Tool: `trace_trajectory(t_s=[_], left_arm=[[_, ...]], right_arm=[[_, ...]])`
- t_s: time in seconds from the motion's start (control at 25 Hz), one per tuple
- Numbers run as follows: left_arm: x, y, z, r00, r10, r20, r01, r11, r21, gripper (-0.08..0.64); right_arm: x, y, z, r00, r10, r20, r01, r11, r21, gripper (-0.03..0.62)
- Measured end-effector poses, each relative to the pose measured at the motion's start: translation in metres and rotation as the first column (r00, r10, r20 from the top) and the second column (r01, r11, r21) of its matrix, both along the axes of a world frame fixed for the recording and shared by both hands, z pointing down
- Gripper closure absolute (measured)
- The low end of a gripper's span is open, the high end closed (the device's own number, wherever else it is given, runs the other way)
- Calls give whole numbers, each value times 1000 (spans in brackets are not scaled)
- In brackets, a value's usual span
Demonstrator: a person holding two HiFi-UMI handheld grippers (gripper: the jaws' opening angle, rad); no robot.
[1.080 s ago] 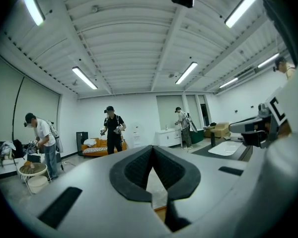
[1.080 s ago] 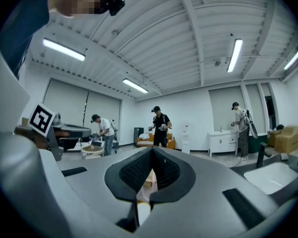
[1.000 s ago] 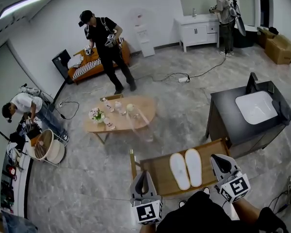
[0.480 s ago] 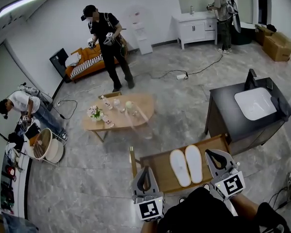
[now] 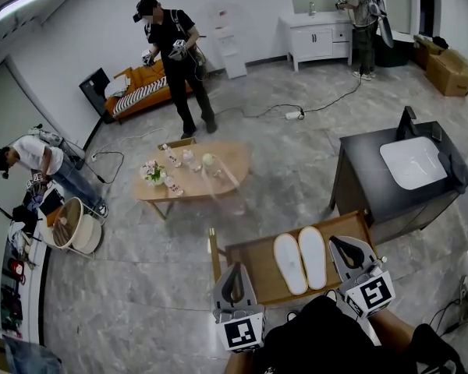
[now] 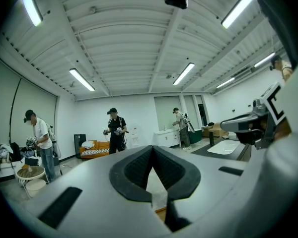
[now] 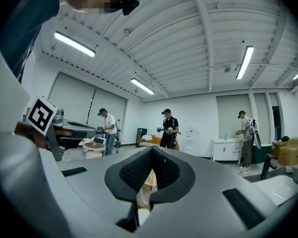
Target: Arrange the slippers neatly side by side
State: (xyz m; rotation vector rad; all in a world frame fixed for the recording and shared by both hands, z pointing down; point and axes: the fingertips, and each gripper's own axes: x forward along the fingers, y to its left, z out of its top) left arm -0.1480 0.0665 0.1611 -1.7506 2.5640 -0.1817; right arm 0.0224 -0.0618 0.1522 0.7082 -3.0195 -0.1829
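Two white slippers lie side by side, toes away from me, on a low wooden shelf (image 5: 253,267): the left slipper (image 5: 288,262) and the right slipper (image 5: 313,256) almost touch. My left gripper (image 5: 234,273) hovers shut and empty over the shelf's left part, left of the pair. To the right of the right slipper, my right gripper (image 5: 342,244) is held shut with nothing in it. In the left gripper view the left gripper (image 6: 152,149) points level into the room. In the right gripper view the right gripper (image 7: 152,150) does likewise, and neither view shows the slippers.
A dark cabinet (image 5: 374,185) with a white basin (image 5: 415,162) stands right of the shelf. An oval wooden coffee table (image 5: 193,176) with small items sits ahead. Three people stand or crouch further off. A cable runs across the grey floor.
Both grippers have drawn back slightly toward me and away from the slippers. The slippers lie unmoved. The person in black has walked a little farther away.
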Motion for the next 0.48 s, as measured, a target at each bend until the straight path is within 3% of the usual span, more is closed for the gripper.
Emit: trace_trajectory(t_s=[0.48], left_arm=[[0, -9, 1, 999, 32, 4, -32, 999, 8, 557]], right_arm=[[-12, 0, 10, 1000, -22, -17, 22, 1000, 3, 595]])
